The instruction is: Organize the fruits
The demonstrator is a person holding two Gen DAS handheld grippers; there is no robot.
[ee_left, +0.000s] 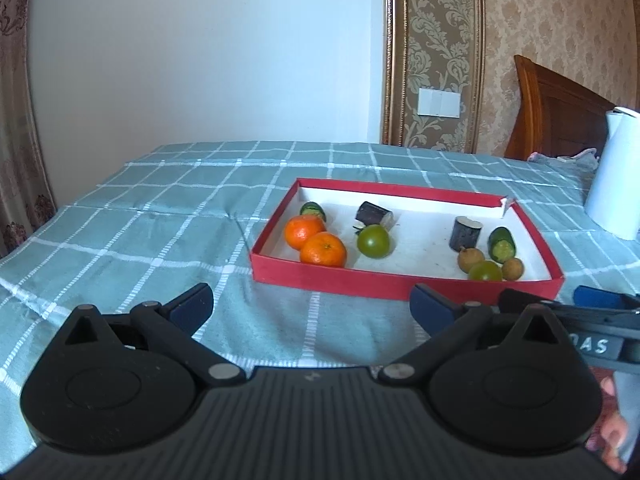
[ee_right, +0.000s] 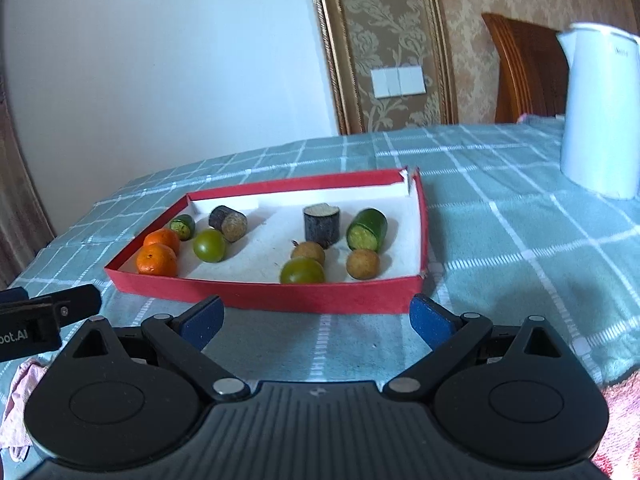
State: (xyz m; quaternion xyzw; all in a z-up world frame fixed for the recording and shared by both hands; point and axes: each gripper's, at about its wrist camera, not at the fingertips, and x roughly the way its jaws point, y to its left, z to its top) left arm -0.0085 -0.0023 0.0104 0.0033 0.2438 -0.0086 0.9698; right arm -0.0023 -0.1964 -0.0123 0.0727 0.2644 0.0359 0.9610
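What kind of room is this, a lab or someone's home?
Most likely a home bedroom: a wooden headboard, patterned wallpaper and a curtain surround the checked cloth under the fruit tray.

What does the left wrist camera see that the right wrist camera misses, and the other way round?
Only the left wrist view shows a curtain at its left edge and a hand at lower right. Only the right wrist view shows pink cloth at lower left. Both show the red tray of fruit on the checked cloth, two oranges and the white kettle.
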